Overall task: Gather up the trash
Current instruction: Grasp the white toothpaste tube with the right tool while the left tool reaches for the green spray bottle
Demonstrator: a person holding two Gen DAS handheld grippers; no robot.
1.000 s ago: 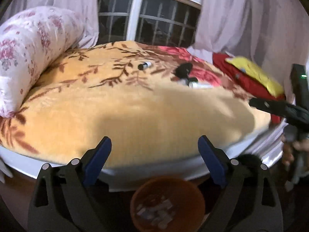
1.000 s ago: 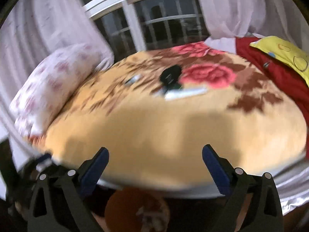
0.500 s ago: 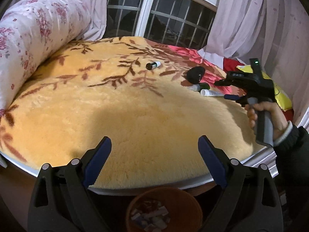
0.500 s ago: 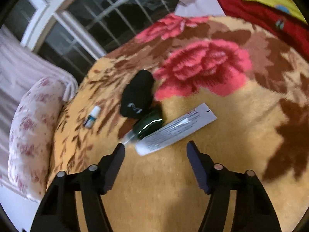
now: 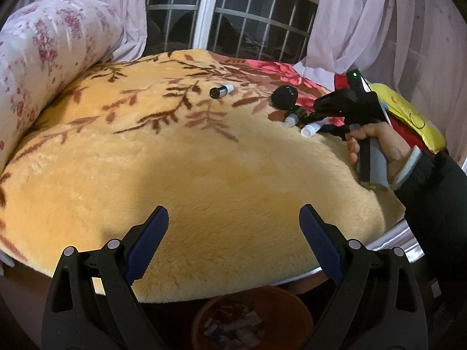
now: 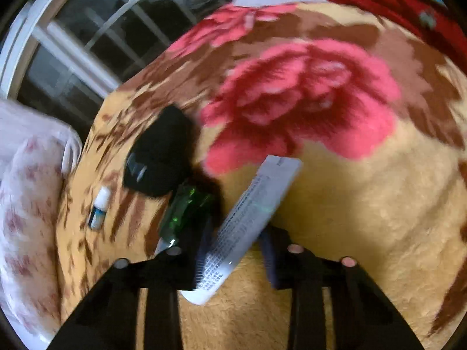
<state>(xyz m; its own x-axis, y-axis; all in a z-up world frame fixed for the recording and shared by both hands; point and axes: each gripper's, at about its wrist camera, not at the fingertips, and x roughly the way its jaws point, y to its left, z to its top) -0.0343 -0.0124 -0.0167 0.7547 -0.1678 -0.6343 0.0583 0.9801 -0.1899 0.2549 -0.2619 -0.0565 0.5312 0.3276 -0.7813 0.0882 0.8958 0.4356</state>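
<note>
The right tool (image 6: 233, 250) has its jaws closing around a white squeeze tube (image 6: 248, 224) that lies on the bed's plush yellow floral blanket (image 6: 364, 204). The tube sits between the two blue pads; in the right wrist view both pads appear to bear on its lower half, though motion blur leaves the contact on the far side less certain. The tube's flat crimped end points up toward the pink rose pattern, its capped end toward the camera.

Just beside the tube, on its left, lies a small green glass bottle (image 6: 186, 213), touching or nearly touching the left finger of the tool. Above the bottle rests a black rounded object (image 6: 159, 157), not identifiable further. A small vial with a white cap (image 6: 99, 208) lies well apart to the left, near the floral bolster pillow (image 6: 26, 204).

The left tool (image 5: 233, 242) is spread wide with nothing between its pads, hovering over the near edge of the bed. In its view the person's right hand (image 5: 376, 145) grips the handle of the right tool. An orange waste bin (image 5: 251, 318) holding scraps stands below the bed's edge, between the left tool's fingers. A dark barred window (image 5: 233, 17) and pale curtains (image 5: 379, 20) stand behind the bed.
</note>
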